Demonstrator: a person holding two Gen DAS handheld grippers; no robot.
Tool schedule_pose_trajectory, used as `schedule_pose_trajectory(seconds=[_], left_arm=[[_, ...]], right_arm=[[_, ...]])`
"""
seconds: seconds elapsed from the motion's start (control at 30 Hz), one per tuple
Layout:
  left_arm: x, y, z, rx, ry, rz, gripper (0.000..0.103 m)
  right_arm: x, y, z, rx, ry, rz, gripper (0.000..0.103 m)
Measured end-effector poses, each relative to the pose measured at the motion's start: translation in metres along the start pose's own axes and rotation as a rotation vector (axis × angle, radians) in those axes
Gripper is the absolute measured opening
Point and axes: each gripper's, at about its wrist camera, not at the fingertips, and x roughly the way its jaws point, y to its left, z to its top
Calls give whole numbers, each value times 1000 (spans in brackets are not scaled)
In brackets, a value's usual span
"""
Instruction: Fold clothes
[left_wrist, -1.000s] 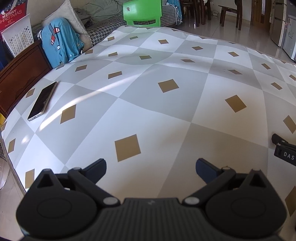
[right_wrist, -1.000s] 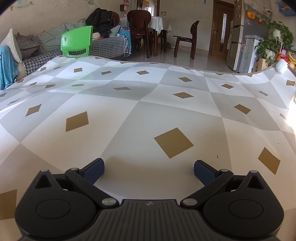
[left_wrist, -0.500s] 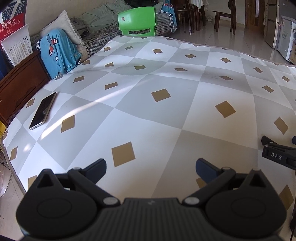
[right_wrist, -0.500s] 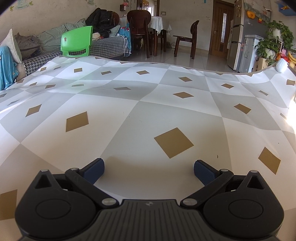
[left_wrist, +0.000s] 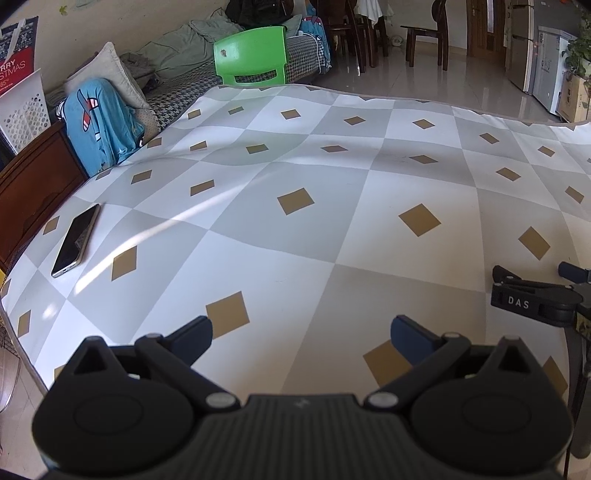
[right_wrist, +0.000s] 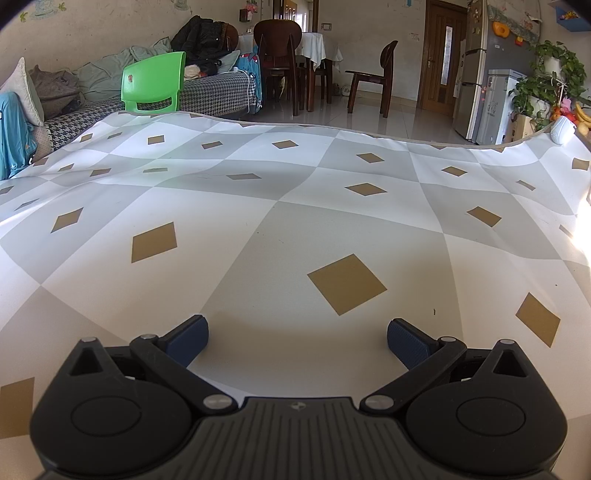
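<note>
Gaping wide, both grippers' fingers (left_wrist: 192, 334) (right_wrist: 406, 341) hold nothing.

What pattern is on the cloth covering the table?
The tablecloth has grey and white checks with small tan diamonds at the corners, clearest in the right wrist view.

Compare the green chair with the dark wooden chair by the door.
The green chair is bright plastic with a slot in its back, and stands against the table's far edge. The dark wooden chair has a rounded back and stands apart on the tiled floor. Both are unoccupied.
</note>
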Motion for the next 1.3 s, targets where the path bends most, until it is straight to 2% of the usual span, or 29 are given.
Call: schedule_pose_trajectory(seconds=[0.77,1.3], left_arm=[[-7,-14,1,29,-12,-35,103],[-4,-20,-3,73,-9,-15,103]], right_arm=[[0,0,0,0,0,0,103],[0,0,0,0,0,0,103]])
